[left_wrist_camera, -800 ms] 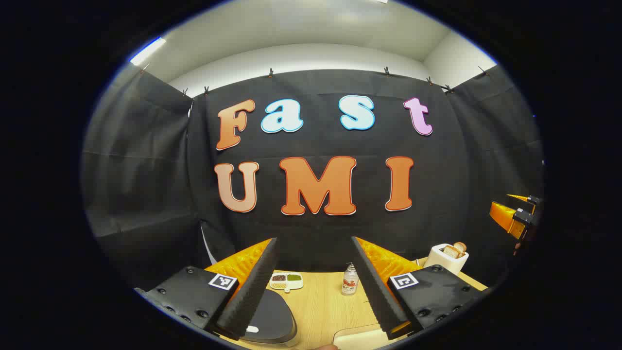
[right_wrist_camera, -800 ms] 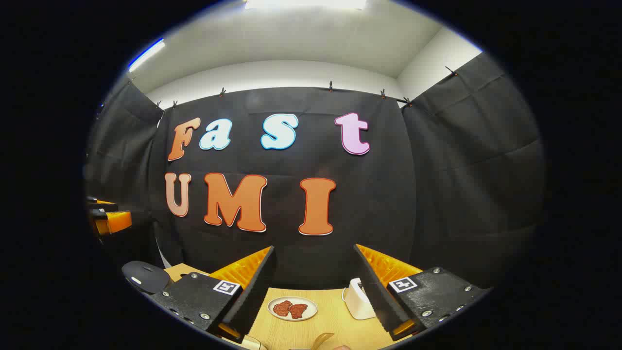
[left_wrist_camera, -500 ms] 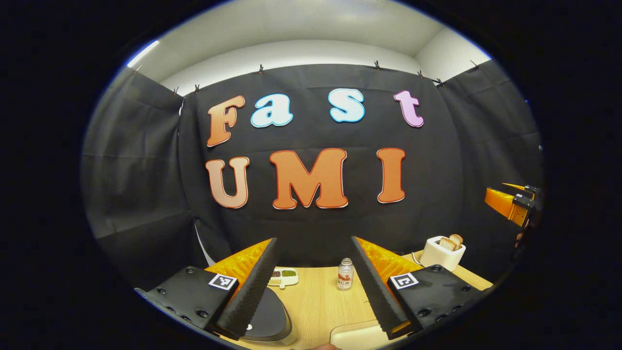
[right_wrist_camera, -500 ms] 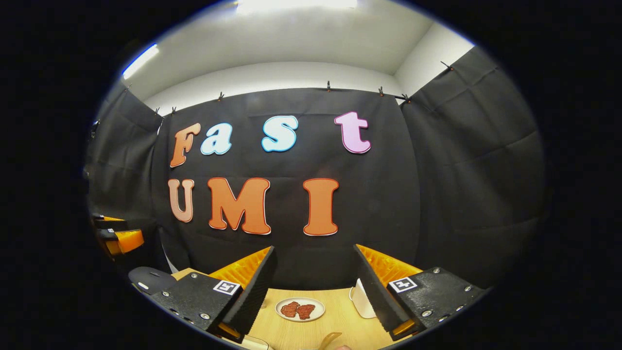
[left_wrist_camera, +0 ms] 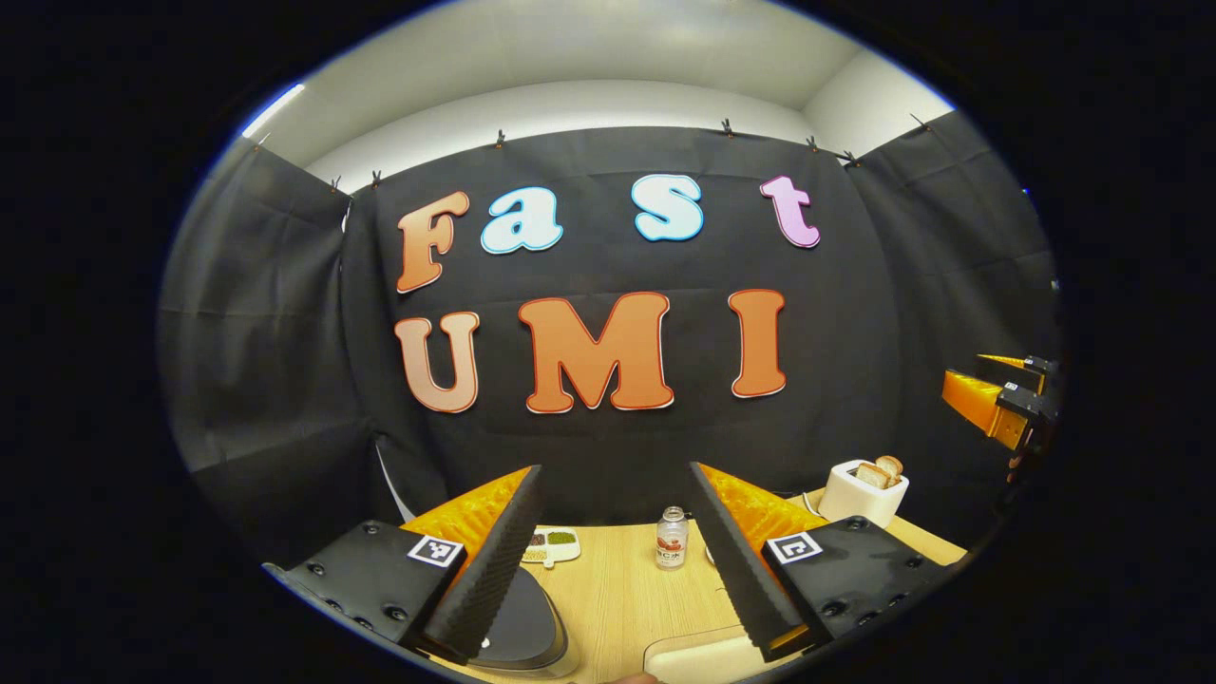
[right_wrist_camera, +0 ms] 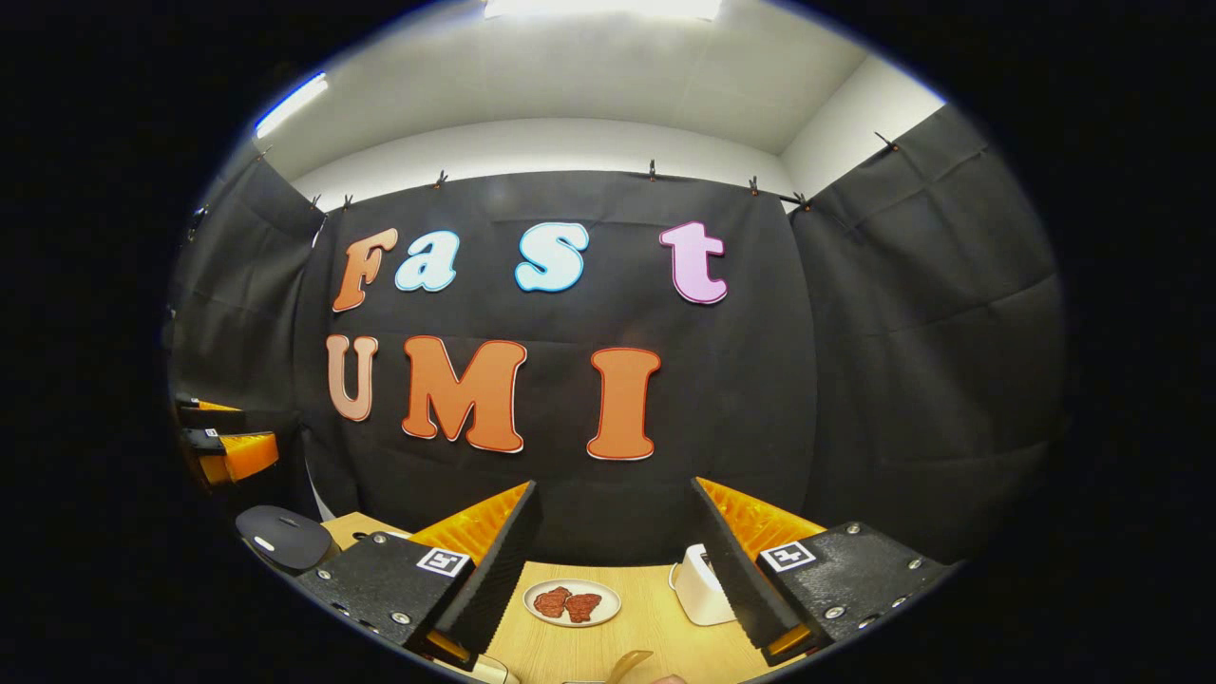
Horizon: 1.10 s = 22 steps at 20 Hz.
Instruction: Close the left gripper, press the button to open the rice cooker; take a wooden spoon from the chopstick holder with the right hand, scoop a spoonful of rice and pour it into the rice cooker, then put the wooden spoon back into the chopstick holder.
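Left gripper (left_wrist_camera: 608,560): fingers spread wide apart, nothing between them; held above the counter (left_wrist_camera: 617,598), aimed at the booth's back wall.
Right gripper (right_wrist_camera: 613,570): fingers spread wide apart, nothing held; above the counter (right_wrist_camera: 655,627). In the left gripper view it appears at the far right edge (left_wrist_camera: 997,404), well apart from the left gripper.
Left gripper, seen from the right gripper view: orange-and-black body at the far left edge (right_wrist_camera: 223,446), raised above the counter; finger spacing cannot be told there.
Rice cooker (left_wrist_camera: 518,622): dark rounded lid, shut, at the bottom of the left gripper view, partly behind the left finger. In the right gripper view it sits at lower left (right_wrist_camera: 280,537), on the counter's left end.
Wooden spoon (right_wrist_camera: 629,663): tan bowl visible at the bottom edge of the right gripper view, between the fingers and below them; its handle and the holder cannot be made out.
Divided dish (left_wrist_camera: 553,543): white, with dark and green contents, toward the back of the counter, beside the left finger.
Bottle (left_wrist_camera: 671,540): small, clear, upright, near the back of the counter between the fingers.
Toaster (left_wrist_camera: 863,489): white, bread slices standing in its slots, at back right; also visible in the right gripper view (right_wrist_camera: 701,591).
Plate (right_wrist_camera: 572,602): white, carrying reddish-brown pieces, just left of the toaster.
Cream-coloured object (left_wrist_camera: 698,657): rounded corner at the bottom edge; identity cannot be told.
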Each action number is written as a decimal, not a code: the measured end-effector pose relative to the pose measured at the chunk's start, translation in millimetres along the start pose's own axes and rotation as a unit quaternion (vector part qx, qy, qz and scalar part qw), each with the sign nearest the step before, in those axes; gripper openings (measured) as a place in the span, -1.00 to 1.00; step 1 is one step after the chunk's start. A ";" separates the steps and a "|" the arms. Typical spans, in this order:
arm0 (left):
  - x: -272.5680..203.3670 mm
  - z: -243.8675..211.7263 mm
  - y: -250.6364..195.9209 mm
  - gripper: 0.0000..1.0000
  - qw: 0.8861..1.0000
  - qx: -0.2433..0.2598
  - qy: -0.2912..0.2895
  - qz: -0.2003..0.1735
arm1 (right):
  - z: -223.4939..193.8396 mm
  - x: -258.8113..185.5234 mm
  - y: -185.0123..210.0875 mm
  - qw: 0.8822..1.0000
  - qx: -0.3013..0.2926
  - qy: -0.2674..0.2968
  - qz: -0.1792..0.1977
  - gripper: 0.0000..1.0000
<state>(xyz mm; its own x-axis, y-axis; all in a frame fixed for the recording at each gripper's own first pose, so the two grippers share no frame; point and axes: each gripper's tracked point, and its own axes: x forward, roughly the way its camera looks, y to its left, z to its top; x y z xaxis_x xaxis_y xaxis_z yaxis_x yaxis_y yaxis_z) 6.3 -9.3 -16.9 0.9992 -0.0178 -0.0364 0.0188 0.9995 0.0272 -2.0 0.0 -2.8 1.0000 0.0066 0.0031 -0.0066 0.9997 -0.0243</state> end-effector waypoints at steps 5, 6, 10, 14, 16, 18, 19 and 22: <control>8.0 -14.4 38.2 0.32 0.998 -0.019 0.029 0.044 | -5.1 2.3 -1.3 1.000 -0.003 0.008 -0.005 0.91; 9.0 -18.7 46.4 0.12 0.998 -0.020 0.036 0.054 | -6.0 2.8 -1.9 1.000 -0.003 0.009 -0.006 0.91; 19.9 -48.4 86.3 -0.68 0.989 -0.037 0.096 0.102 | -11.4 5.4 -2.2 1.000 -0.005 0.018 -0.009 0.91; 22.9 -112.8 116.9 -0.90 0.960 -0.138 0.218 0.109 | -20.6 10.6 2.6 1.000 -0.012 0.027 -0.008 0.91; 20.7 -149.9 131.9 -0.90 0.934 -0.178 0.287 0.117 | -28.7 11.8 4.5 0.999 -0.020 0.035 -0.007 0.91; 15.3 -175.2 138.2 -0.89 0.910 -0.203 0.342 0.118 | -38.8 11.9 4.1 0.999 -0.022 0.047 -0.008 0.91; 12.9 -186.1 142.6 -0.90 0.900 -0.205 0.364 0.125 | -45.4 12.0 2.2 0.998 -0.024 0.056 -0.010 0.92; 1.1 -217.6 147.0 -0.90 0.866 -0.214 0.432 0.132 | -67.5 12.9 -4.9 0.996 -0.030 0.086 -0.020 1.00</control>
<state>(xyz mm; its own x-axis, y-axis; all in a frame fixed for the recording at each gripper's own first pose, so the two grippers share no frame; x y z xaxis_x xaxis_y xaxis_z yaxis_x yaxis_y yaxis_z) 2.3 143.7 -230.3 0.5631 0.0548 -0.8246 -0.4056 0.8877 -0.2180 11.2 -6.5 -70.1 0.9851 -0.0432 -0.1664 0.0289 0.9958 -0.0874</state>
